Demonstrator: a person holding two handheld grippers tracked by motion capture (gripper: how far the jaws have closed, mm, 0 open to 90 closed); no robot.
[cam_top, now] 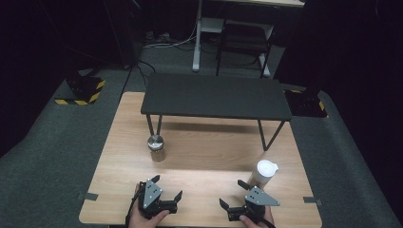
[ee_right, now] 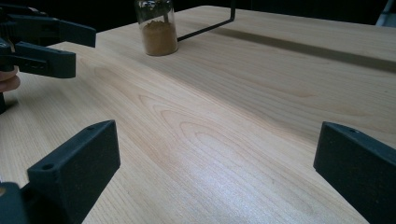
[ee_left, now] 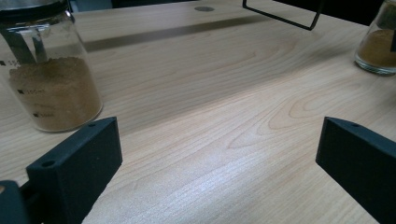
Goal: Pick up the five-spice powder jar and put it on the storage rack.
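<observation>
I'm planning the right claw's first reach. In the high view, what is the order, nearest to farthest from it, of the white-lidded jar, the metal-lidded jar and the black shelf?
From the right claw:
1. White-lidded jar, just beyond it, on the right.
2. Metal-lidded jar, left of centre.
3. Black shelf, across the table's far side.

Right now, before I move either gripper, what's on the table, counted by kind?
Glass jars with brown powder: 2, one with a metal lid, one with a white lid
Black shelves on wire legs: 1
Grippers, jaws open and holding nothing: 2, left and right
Total: 5
</observation>
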